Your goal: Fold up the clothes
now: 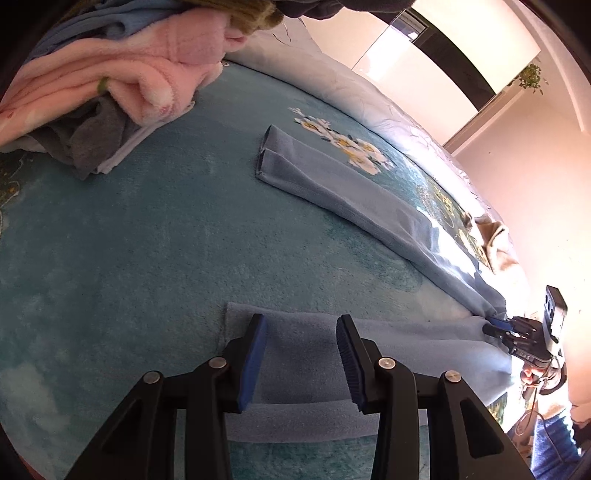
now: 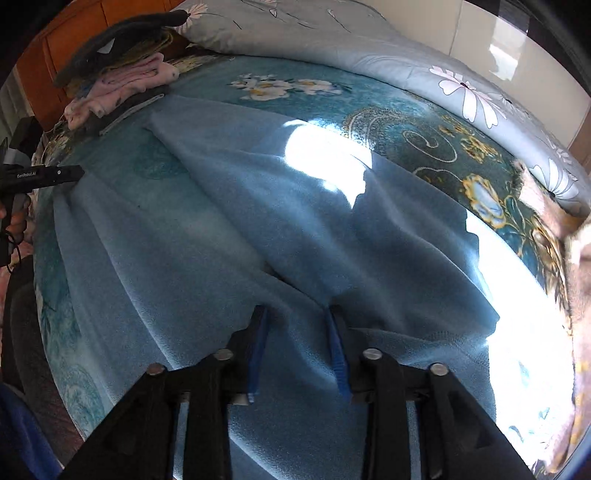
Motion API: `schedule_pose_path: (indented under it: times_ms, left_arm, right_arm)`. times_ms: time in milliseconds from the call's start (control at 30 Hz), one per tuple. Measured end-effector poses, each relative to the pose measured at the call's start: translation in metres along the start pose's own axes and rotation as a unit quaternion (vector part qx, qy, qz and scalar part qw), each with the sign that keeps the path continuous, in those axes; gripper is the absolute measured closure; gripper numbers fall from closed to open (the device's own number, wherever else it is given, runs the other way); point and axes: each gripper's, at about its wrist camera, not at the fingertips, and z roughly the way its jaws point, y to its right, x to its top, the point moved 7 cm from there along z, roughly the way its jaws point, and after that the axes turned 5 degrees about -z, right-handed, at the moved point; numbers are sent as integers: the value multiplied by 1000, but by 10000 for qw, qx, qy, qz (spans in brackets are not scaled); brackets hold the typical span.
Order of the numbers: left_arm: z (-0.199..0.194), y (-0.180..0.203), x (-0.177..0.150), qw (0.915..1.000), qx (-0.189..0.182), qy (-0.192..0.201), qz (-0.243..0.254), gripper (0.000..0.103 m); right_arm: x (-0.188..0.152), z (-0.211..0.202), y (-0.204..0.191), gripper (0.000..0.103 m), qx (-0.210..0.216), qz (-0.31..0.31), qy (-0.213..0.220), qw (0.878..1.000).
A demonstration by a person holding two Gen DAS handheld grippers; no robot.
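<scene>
Light-blue fleece pants lie flat on the teal floral blanket, legs spread in a V. Fabric is matte and slightly wrinkled, with a hard sun patch across one leg. One leg runs diagonally away to a doubled cuff near the white flower print. The other leg lies across the near edge, under the left gripper.

Left gripper: fingers apart, blue pads on either side of the near leg's cuff end, hovering over or resting on it; cannot tell if they touch it. Nothing clamped.

Right gripper: fingers apart, tips pressed at the crotch where creases converge. In the left view the same gripper sits at the leg junction at the blanket edge; whether it pinches cloth cannot be told.

No containers. A pile of clothes sits at the far corner of the bed: pink fleece on top, grey and blue pieces below, dark and olive items behind.

Left view only: cuff detail, wall, hanging plant, beige item at the blanket edge, holder's hand on the right gripper.
Right view only: full spread of the pants, daisy-print duvet along the far side, wooden headboard, left gripper body from the side.
</scene>
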Motion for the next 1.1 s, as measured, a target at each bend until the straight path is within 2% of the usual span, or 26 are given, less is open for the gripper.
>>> schedule_pose_path:
  times_ms: [33, 67, 100, 167, 300, 433, 500, 567, 633, 667, 700, 767, 800, 1000, 1100]
  left_arm:
    - [1, 1, -1, 10000, -5, 18, 9, 65]
    - [1, 3, -1, 10000, 8, 36, 13, 74]
    - [0, 4, -2, 10000, 27, 54, 17, 103]
    - [-2, 8, 0, 9999, 33, 150, 65, 103]
    - [-22, 21, 22, 9977, -32, 669, 93, 103]
    - [-22, 20, 34, 9971, 36, 758, -104, 103]
    - [-22, 18, 30, 9974, -30, 704, -133, 101]
    - [-20, 13, 25, 9980, 147, 621, -48, 100]
    - [-17, 2, 23, 9973, 475, 559, -18, 88]
    - [-15, -4, 23, 9970, 555, 543, -79, 84]
    - [-15, -7, 22, 9972, 514, 527, -140, 77]
    - [-16, -13, 19, 9978, 360, 494, -253, 70]
    - [-15, -15, 17, 9981, 336, 449, -254, 68]
    - [-10, -22, 3, 9992, 284, 202, -196, 68]
    - [-11, -24, -1, 9996, 76, 152, -220, 68]
  right_arm:
    - [0, -1, -1, 96, 9, 12, 37, 10000]
    - [0, -3, -3, 98, 17, 23, 74, 10000]
    - [2, -7, -2, 99, 32, 67, 158, 9998]
    - [7, -16, 0, 101, 67, 187, 370, 9991]
    - [28, -49, 17, 101, 12, 572, 1091, 9924]
    - [36, -29, 35, 101, -95, 1002, 908, 9908]
    - [36, -21, 33, 101, 53, 1113, 858, 9901]
    - [39, -24, 21, 101, 239, 989, 1007, 9897]
    - [44, -25, 1, 100, 422, 642, 978, 9922]
    - [46, -24, -10, 96, 472, 417, 904, 9939]
    - [47, -22, -21, 91, 500, 170, 804, 9954]
    - [50, -14, -40, 64, 573, -258, 629, 9960]
    - [51, -9, -48, 61, 645, -409, 548, 9956]
    - [65, 23, -79, 61, 947, -910, 226, 9911]
    - [66, 38, -90, 61, 946, -1114, -6, 9893]
